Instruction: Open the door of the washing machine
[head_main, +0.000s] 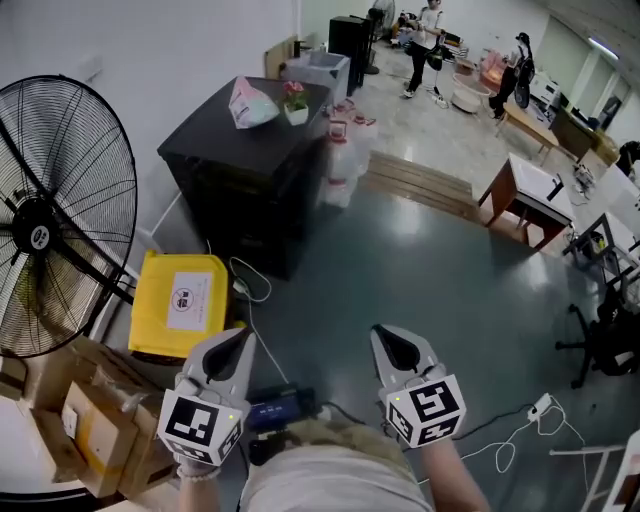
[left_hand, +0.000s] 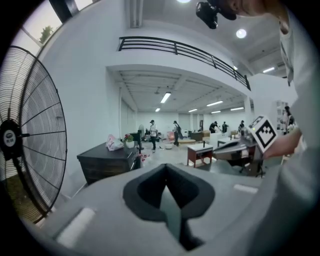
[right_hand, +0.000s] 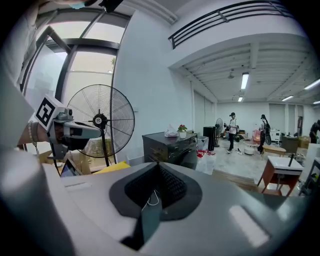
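Closest in, the left gripper (head_main: 233, 345) and the right gripper (head_main: 395, 342) sit side by side in front of the person's waist. Both tip slightly downward, and each has its jaws pressed together on nothing. Just beyond the left gripper lies a yellow box (head_main: 180, 300), with a large floor fan (head_main: 50, 230) to its left. Further ahead stands a black cabinet (head_main: 250, 150), then open floor, a small table (head_main: 520, 190) and people (head_main: 425, 40) at the far end. No washing machine shows in any view (the black cabinet shows no round door), so its direction cannot be told and neither hand counts as nearer. I judge the person must first turn or walk to find it.
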